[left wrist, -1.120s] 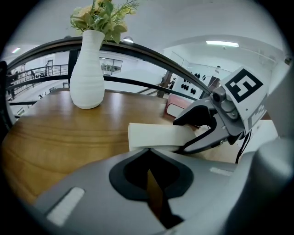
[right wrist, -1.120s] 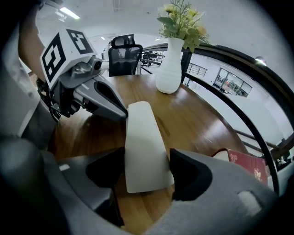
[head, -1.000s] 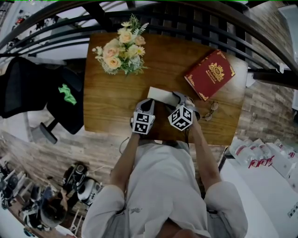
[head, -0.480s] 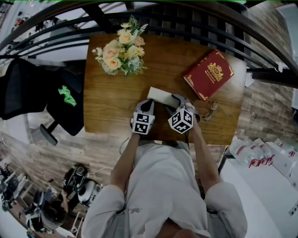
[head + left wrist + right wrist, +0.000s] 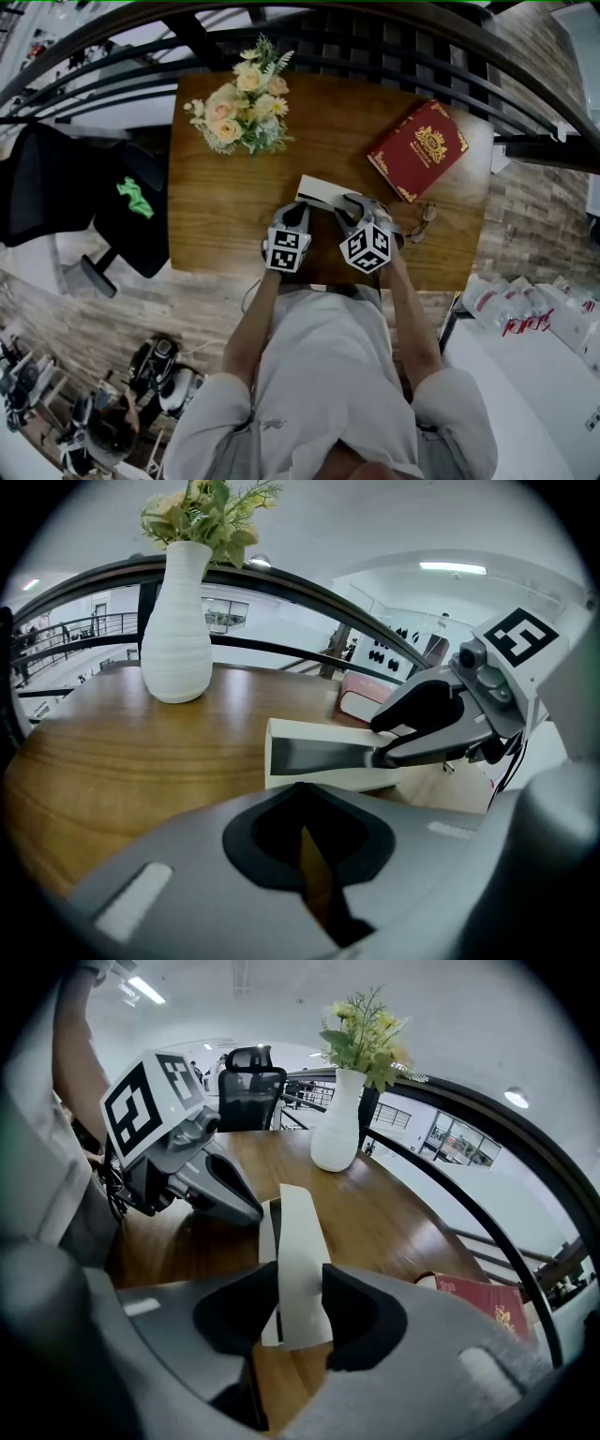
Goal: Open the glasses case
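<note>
Wooden surface [image 5: 216, 216] beside a black railing [image 5: 281, 578] carries everything. Off its left edge stands a black office chair [image 5: 150, 234]. At the back left is a white vase [image 5: 186, 621] of pale flowers [image 5: 242, 94]. Nearer the person, the left gripper [image 5: 296, 214] points down at the wood; its fingers [image 5: 253, 841] are brought together with nothing between them, their tips just beside the left end of the glasses case [image 5: 322, 190]. The case, white with a dark inside, lies mid-surface towards the near edge; its upper flap seems slightly parted from the body, though the angle makes that hard to judge. The right gripper [image 5: 298, 1288] has just been closing its fingers [image 5: 361, 1312] on that white flap at the case's right end, and the pads now press on either face of it. Further right a pair of glasses [image 5: 424, 223] lies on the wood, apart from the case; behind them, at the back right, rests a closed red book [image 5: 420, 148] with gold decoration.
</note>
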{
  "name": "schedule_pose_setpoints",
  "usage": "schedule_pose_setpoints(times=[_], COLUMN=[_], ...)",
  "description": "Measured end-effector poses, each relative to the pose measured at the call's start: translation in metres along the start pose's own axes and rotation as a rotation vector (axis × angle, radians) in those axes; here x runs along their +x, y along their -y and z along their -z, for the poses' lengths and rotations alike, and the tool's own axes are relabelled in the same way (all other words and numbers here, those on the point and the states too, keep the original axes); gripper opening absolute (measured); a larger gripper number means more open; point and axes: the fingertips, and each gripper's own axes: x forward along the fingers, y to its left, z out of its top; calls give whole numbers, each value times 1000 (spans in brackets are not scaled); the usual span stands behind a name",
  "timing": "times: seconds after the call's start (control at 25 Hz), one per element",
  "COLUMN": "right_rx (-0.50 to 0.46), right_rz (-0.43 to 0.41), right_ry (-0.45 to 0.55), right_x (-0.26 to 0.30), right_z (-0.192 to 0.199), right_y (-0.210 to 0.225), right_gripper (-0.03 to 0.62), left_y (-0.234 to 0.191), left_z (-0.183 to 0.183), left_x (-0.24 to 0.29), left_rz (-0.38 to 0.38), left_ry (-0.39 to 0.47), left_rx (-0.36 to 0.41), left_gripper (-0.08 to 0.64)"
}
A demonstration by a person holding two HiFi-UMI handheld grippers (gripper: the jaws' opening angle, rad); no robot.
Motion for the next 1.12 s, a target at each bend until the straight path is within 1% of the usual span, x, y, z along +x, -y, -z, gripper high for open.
schedule_pose_setpoints(times=[0.32,0.68,1.12], right_rx=[3,17,35], right_rz=[14,31,63], right_ry=[17,43,52], right_x=[-4,-4,-4], right_z=[-4,-8,-10], right_y=[5,16,33], right_gripper=[109,78,51], left_y=[1,0,0], left_z=[0,0,0], left_x=[0,1,0], left_rz=[2,3,4], left_ry=[0,1,0], left_rx=[0,2,1], left_gripper=[18,19,18])
